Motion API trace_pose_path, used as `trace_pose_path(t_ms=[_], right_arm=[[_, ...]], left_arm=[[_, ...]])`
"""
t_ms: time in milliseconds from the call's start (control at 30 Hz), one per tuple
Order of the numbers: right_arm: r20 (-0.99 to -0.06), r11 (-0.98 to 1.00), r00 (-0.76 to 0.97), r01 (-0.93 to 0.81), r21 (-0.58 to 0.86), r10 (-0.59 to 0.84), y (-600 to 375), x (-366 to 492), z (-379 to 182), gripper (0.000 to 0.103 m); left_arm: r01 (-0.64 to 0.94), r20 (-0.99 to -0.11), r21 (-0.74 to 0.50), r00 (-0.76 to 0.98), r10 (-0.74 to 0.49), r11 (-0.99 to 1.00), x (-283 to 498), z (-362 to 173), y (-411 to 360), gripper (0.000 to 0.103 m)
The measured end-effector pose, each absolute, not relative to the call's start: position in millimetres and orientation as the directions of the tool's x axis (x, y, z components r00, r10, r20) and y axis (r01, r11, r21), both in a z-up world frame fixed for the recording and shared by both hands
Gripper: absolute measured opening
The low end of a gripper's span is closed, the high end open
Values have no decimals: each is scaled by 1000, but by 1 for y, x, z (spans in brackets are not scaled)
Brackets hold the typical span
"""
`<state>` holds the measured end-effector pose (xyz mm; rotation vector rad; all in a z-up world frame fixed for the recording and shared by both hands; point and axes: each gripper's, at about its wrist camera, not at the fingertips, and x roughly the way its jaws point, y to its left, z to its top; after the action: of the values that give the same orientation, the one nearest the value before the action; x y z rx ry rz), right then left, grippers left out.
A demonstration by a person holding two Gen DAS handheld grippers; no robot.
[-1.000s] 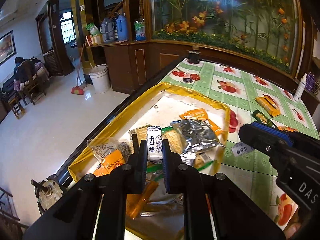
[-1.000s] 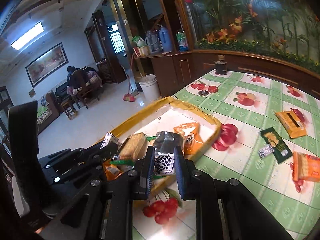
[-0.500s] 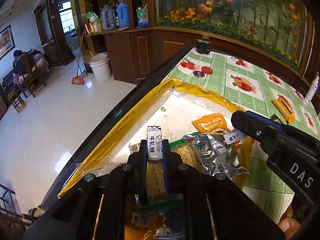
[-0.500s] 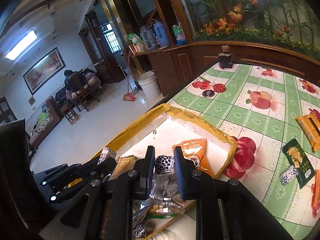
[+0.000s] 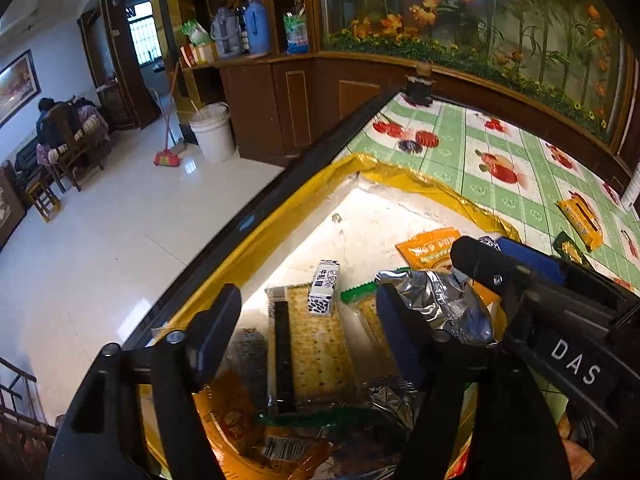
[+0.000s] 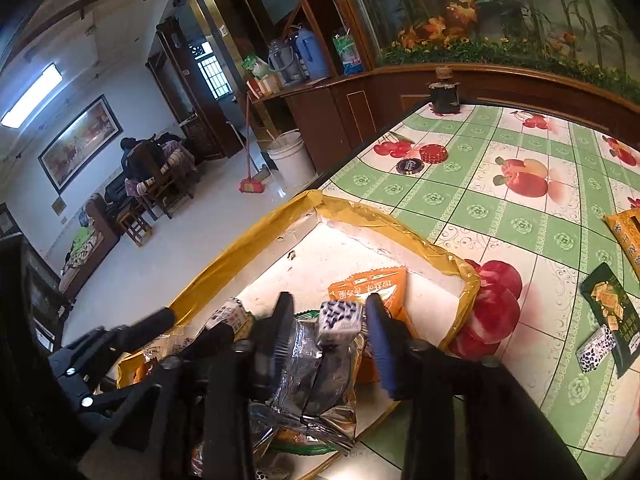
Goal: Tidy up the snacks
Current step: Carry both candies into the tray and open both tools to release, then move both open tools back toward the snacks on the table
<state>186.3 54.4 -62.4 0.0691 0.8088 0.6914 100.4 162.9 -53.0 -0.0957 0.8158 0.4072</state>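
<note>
- Left gripper (image 5: 308,312) released, jaws just spread; small white candy (image 5: 324,288) lying free on the cracker pack (image 5: 316,344) inside the yellow-rimmed box (image 5: 400,176).
- Right gripper (image 6: 326,320) just opening, spotted candy (image 6: 340,318) loose between its fingers above the foil bag (image 6: 312,380).
- Best widened further, then lifted straight out, clear of wrappers.

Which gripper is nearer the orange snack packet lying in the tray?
Right. The right gripper hangs just short of the orange packet; the left gripper sits farther back over the crackers.

Crinkled shiny foil snack bag (image 5: 448,312), glossy gold tape on box rim (image 5: 420,188), slick printed plastic tablecloth (image 6: 480,208)
</note>
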Motion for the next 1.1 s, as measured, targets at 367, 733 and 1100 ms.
trace_pose_path(t_ms=[367, 733, 1100], right_arm=[[-604, 791, 535, -531, 302, 590, 26, 159, -44, 67], [-601, 845, 601, -444, 297, 527, -48, 141, -42, 69], [-635, 911, 653, -289, 295, 413, -148, 136, -58, 71]], left_arm=[[-382, -686, 57, 657, 314, 922, 83, -37, 149, 77], [-329, -679, 52, 681, 275, 943, 80, -31, 120, 77], [-224, -699, 51, 687, 195, 973, 91, -36, 62, 77]])
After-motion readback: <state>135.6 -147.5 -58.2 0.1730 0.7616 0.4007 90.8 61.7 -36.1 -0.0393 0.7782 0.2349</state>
